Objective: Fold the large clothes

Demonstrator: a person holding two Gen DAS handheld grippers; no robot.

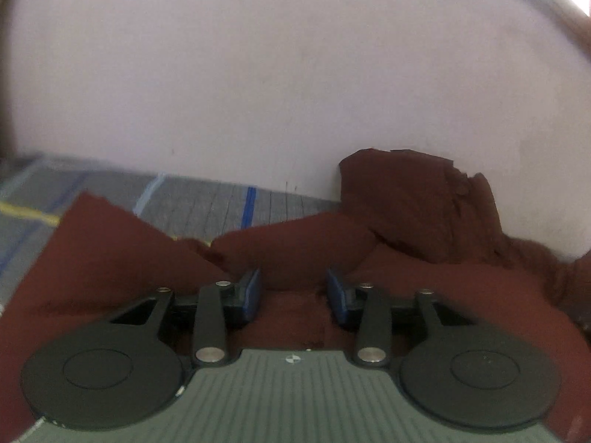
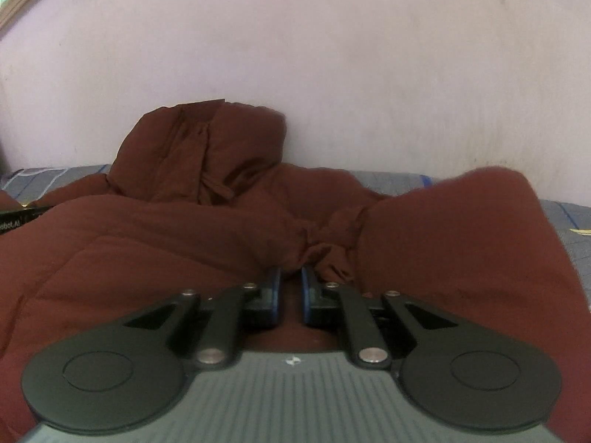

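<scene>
A dark red padded jacket (image 1: pixel 424 277) lies spread over the bed, and its hood (image 1: pixel 406 199) leans against the wall. In the left wrist view my left gripper (image 1: pixel 293 280) rests low on the jacket. Its blue pads (image 1: pixel 251 295) stand apart, a soft fold of fabric bulges between the tips, and I see no pinch. In the right wrist view the same jacket (image 2: pixel 147 251) fills the foreground, with the hood (image 2: pixel 207 151) at the back. My right gripper (image 2: pixel 291 277) is shut, and fabric (image 2: pixel 328 243) gathers in a tight bunch at its tips.
A grey bedsheet (image 1: pixel 207 199) with blue and yellow stripes shows around the jacket, also as bedsheet (image 2: pixel 576 229) on the right. A pale pink wall (image 1: pixel 295 74) rises directly behind the bed. A black lettered object (image 2: pixel 18 217) pokes in at the left edge.
</scene>
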